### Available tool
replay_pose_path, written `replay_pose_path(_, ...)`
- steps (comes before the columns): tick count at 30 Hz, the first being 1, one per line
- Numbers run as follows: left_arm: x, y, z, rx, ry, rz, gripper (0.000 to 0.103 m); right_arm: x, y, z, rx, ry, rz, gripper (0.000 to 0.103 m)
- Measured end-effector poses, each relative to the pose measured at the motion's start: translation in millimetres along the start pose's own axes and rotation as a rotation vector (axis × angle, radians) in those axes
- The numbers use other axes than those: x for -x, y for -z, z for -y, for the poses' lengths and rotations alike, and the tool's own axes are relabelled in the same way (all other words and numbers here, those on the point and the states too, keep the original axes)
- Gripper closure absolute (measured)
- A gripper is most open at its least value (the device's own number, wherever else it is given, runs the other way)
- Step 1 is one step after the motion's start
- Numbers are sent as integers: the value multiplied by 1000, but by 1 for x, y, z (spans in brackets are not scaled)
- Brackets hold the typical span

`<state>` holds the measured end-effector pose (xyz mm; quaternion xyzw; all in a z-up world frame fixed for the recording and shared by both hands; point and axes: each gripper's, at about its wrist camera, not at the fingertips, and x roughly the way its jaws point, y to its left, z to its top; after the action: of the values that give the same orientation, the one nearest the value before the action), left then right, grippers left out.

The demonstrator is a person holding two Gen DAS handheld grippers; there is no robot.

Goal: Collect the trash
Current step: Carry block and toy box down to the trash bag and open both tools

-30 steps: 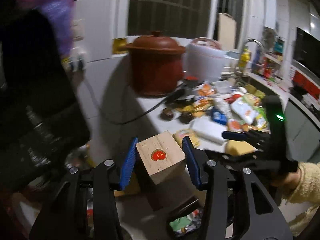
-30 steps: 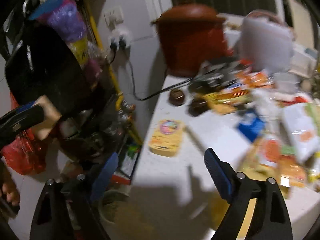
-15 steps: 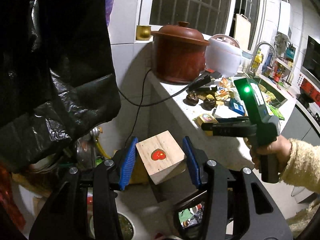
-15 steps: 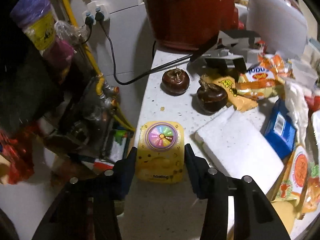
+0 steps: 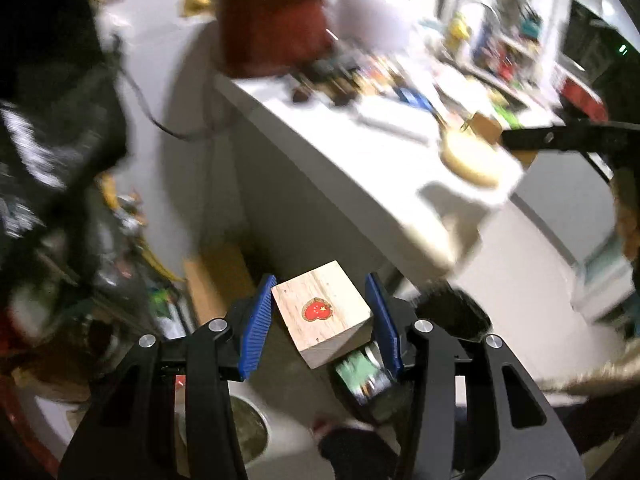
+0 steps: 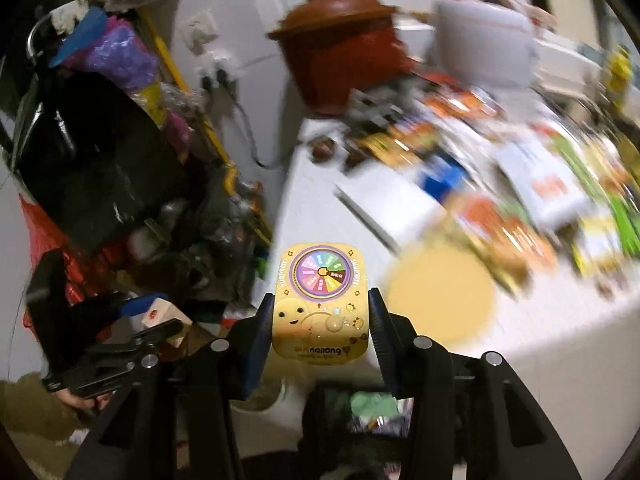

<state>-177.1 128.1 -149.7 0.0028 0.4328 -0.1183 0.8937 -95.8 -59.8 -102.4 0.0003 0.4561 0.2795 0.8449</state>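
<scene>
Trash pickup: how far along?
Done: cannot tell that anything is binned yet. In hand: the right gripper is shut on a yellow packet, lifted off the counter; the left gripper is shut on a wooden block. Left: many wrappers still litter the counter, blurred. A dark bin sits below the left gripper.
</scene>
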Motion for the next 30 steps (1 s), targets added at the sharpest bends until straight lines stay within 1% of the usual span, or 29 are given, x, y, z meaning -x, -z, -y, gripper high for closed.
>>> replay_pose_path(2,-16,12,17,-39,40,-51,58,6,24,11,-26,38,-21,58)
replay_pose_path(3,-28,20,27,-59,76,-84,57,5,36,19,-44,55,-38,57)
replay_pose_path(4,-39,27,37,-72,108,-114,58,-2,55,32,-73,74,-78,57)
replay_pose_path(5,-49,34,45,-85,134,-140,57,-8,65,37,-87,86,-99,57)
replay_pose_path(6,-64,43,55,-103,168,-176,58,-20,84,48,-102,104,-129,57)
replay_pose_path(9,-107,68,80,-151,207,-255,57,-53,124,73,-126,135,-191,57)
replay_pose_path(11,-136,80,86,-142,201,-293,57,-86,152,93,-167,121,-233,57)
replay_pose_path(13,-177,95,89,-107,190,-346,57,-124,176,112,-185,135,-278,57)
replay_pose_path(14,-192,102,90,-103,174,-364,57,-143,186,120,-200,136,-298,57)
replay_pose_path(15,-214,110,92,-112,146,-388,55,-164,198,130,-212,139,-328,57)
replay_pose_path(16,-230,119,94,-124,119,-408,46,-181,207,138,-228,150,-361,55)
replay_pose_path(17,-245,127,95,-140,86,-433,35,-196,215,144,-242,167,-391,50)
replay_pose_path(18,-263,137,97,-160,57,-464,33,-206,221,149,-250,181,-414,40)
replay_pose_path(20,-281,152,100,-185,31,-501,33,-225,232,160,-244,220,-433,39)
replay_pose_path(21,-290,160,100,-189,34,-528,33,-229,235,162,-234,235,-433,37)
replay_pose_path(22,-293,164,100,-190,36,-539,33,-231,236,163,-231,241,-433,33)
replay_pose_path(23,-294,170,99,-189,37,-550,33,-232,237,164,-235,236,-436,33)
replay_pose_path(25,-291,174,97,-187,37,-570,33,-228,238,167,-229,234,-446,33)
replay_pose_path(27,-280,174,99,-193,43,-568,33,-217,230,163,-221,231,-447,33)
replay_pose_path(29,-265,169,103,-203,38,-560,33,-192,214,153,-211,209,-416,33)
replay_pose_path(30,-248,162,102,-208,43,-545,33,-174,202,144,-197,190,-392,33)
